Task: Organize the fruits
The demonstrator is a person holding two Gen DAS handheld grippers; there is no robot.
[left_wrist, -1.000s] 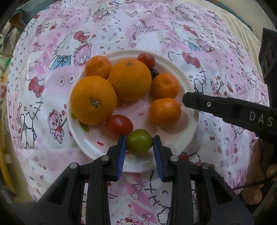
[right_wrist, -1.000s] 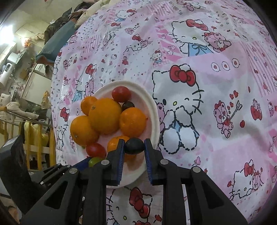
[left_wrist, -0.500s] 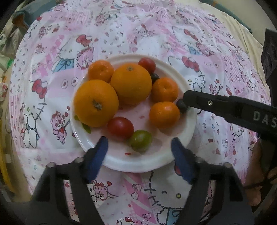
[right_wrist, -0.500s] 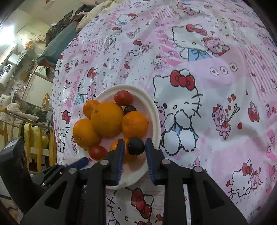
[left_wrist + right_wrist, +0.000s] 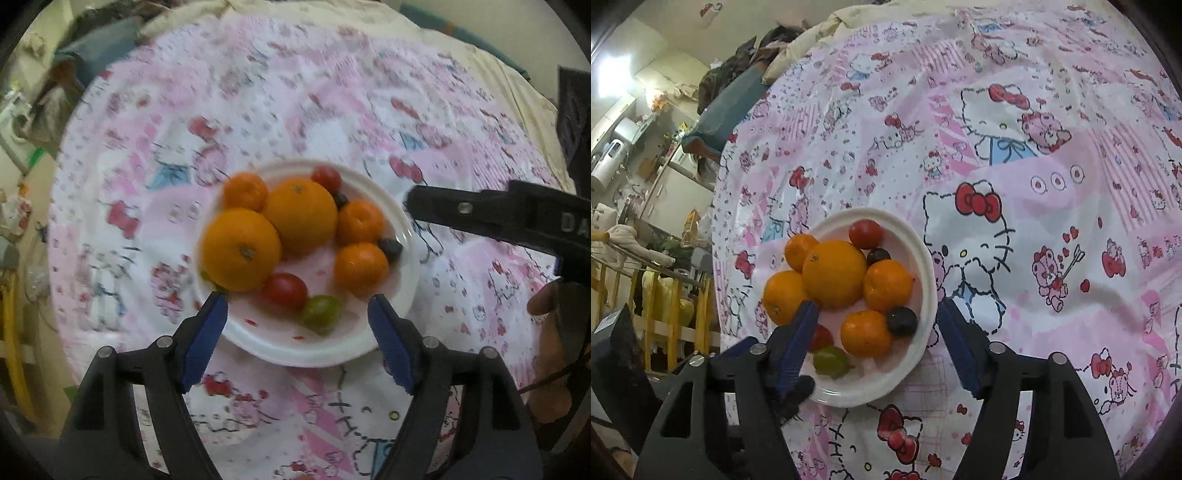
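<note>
A white plate [image 5: 295, 354] [image 5: 916, 240] on the pink cartoon tablecloth holds two large oranges [image 5: 240, 249], three mandarins [image 5: 361, 268], two red tomatoes [image 5: 285, 291], a green tomato [image 5: 320, 311] [image 5: 831, 360] and two dark plums [image 5: 389, 248] [image 5: 902, 321]. My left gripper [image 5: 295, 301] hovers open above the plate's near edge, with the green tomato lying free below it. My right gripper [image 5: 876, 305] is over the plate's near right side. Its jaws are opening, and the dark plum rests on the plate, clear of the pads. One of its fingers [image 5: 480, 214] reaches in from the right.
The tablecloth [image 5: 1052, 184] spreads wide to the right and beyond the plate. Piled cloths [image 5: 746, 74] lie at the far table edge. Room clutter and a yellow wooden rail [image 5: 665, 295] stand past the left edge. A person's hand [image 5: 546, 302] is at the right.
Both grippers opened and let go: the green tomato and the dark plum now lie on the plate. Both grippers have lifted, so the plate looks smaller.
</note>
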